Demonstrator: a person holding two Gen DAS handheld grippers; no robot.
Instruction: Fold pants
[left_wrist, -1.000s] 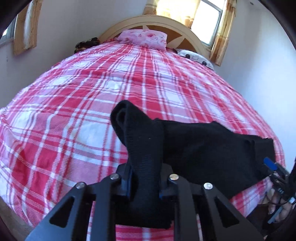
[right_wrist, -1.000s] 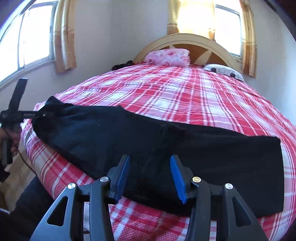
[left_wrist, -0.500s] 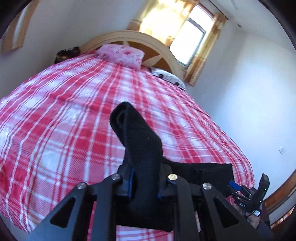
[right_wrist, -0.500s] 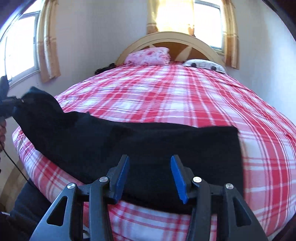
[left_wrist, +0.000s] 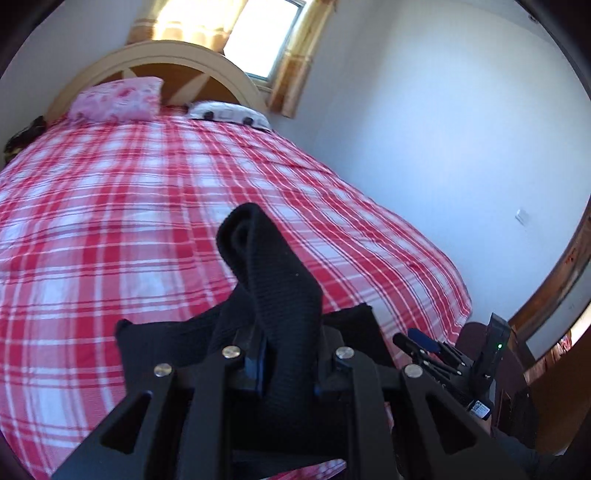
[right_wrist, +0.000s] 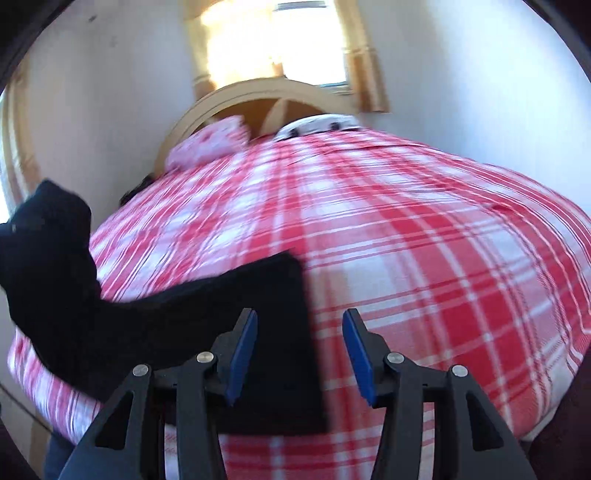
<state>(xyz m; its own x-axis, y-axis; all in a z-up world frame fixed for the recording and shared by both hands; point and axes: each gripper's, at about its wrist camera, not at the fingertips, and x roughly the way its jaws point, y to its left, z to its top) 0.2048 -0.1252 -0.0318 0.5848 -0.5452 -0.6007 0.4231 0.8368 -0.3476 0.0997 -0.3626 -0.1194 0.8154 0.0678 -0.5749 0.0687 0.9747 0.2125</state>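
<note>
The black pants (right_wrist: 266, 314) lie along the near edge of the red plaid bed (right_wrist: 424, 240). My left gripper (left_wrist: 288, 369) is shut on one end of the pants (left_wrist: 273, 280), which sticks up in a thick fold between the jaws; the rest trails on the bed below. In the right wrist view that lifted end (right_wrist: 48, 236) hangs at the far left. My right gripper (right_wrist: 299, 350) is open and empty, just above the pants' other end, its blue pads either side of the cloth's right edge. It also shows in the left wrist view (left_wrist: 424, 341) at the lower right.
The bed fills both views, with a pink pillow (left_wrist: 118, 99) and a white spotted pillow (left_wrist: 229, 112) at the cream headboard (left_wrist: 166, 55). A white wall (left_wrist: 443, 147) runs along the bed's right side. A dark wooden frame (left_wrist: 565, 266) stands at the far right.
My left gripper has lifted its end of the pants and swung it right toward the other end. The right gripper has shifted right along the cloth to its edge, still open.
</note>
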